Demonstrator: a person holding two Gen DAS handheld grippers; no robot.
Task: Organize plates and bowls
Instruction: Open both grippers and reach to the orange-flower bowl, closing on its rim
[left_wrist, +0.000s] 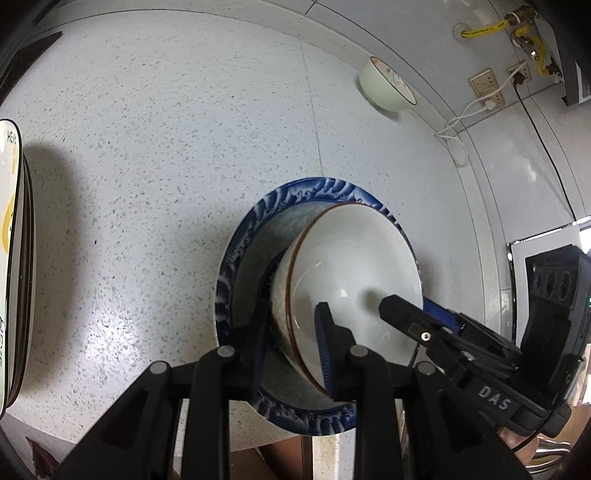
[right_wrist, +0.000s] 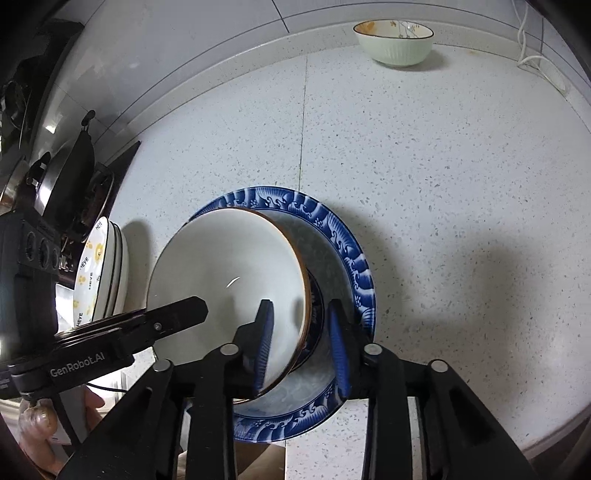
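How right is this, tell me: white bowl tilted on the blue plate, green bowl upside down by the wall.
Not quite: the green bowl stands upright by the wall, as the right wrist view shows. The white bowl is tilted on the blue plate.

right gripper (left_wrist: 402, 314): "DAS" in white on its black body, left wrist view | left gripper (right_wrist: 192, 314): "GenRobot.AI" in white on its black body, right wrist view | stacked plates (right_wrist: 92, 273): "HEYE" repeated in dark letters round the top plate's rim, yellow motifs between
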